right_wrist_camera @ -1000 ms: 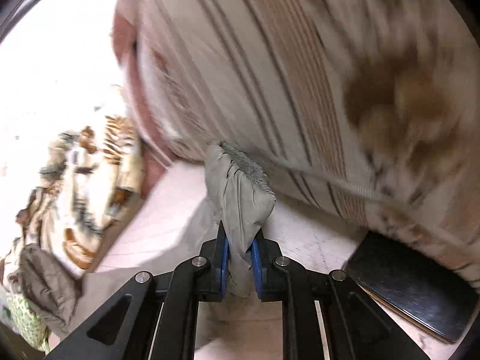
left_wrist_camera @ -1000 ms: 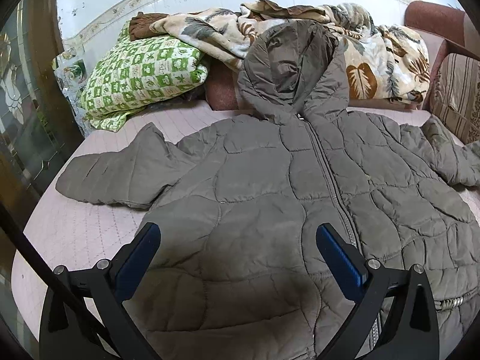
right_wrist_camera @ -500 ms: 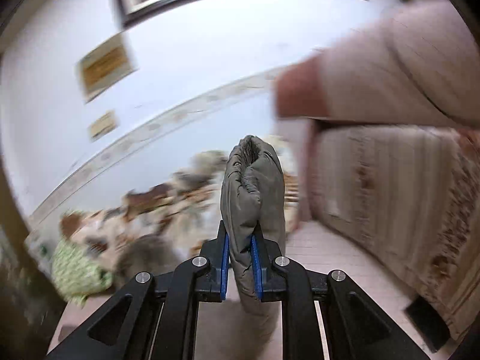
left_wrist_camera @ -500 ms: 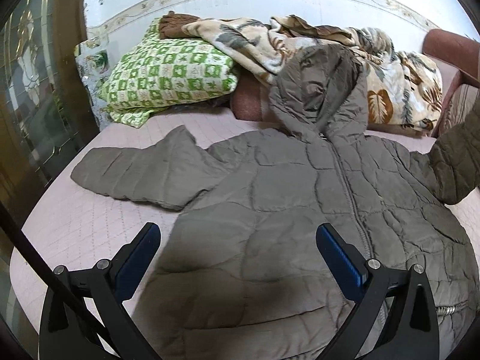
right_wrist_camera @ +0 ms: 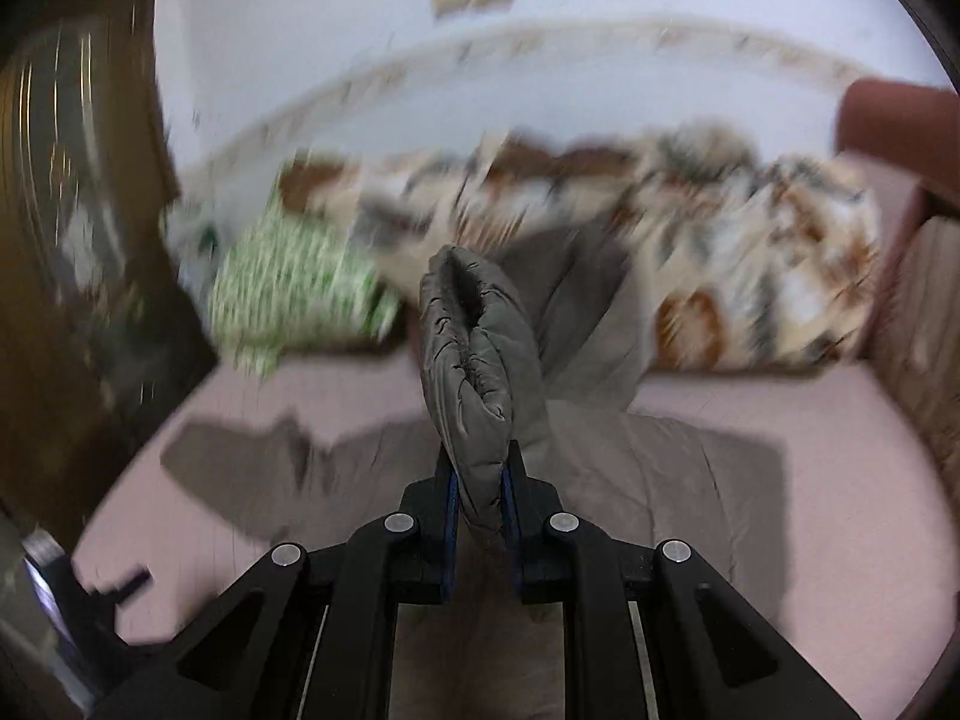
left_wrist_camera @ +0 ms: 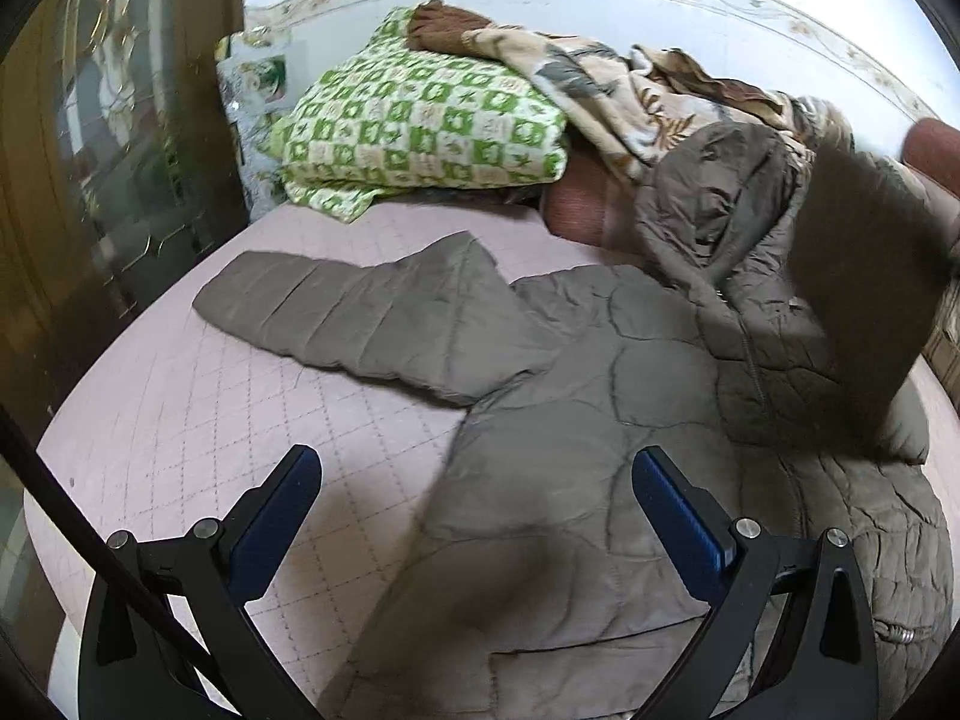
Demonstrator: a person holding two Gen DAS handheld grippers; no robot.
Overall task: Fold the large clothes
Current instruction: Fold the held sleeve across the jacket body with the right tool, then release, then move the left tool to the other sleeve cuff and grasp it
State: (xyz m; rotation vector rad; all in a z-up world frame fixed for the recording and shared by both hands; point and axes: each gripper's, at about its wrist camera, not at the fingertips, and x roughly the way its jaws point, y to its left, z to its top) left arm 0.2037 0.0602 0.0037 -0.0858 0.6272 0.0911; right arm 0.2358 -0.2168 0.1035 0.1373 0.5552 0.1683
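Right gripper (right_wrist_camera: pixel 480 492) pinches the olive quilted puffer jacket's (left_wrist_camera: pixel 588 420) sleeve cuff (right_wrist_camera: pixel 468 372); left gripper (left_wrist_camera: pixel 477 516) hangs spread wide near the pink quilted bed's (left_wrist_camera: pixel 180 420) front edge. Slippery fabric could slide out mid-swing.

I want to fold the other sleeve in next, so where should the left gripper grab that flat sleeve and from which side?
Grip the cuff end of the flat sleeve, which points toward the door. It lies flat on the bed with bare mattress around it, so the open left gripper can likely come from the door side, one finger slid under the edge. The right gripper holds the other sleeve.
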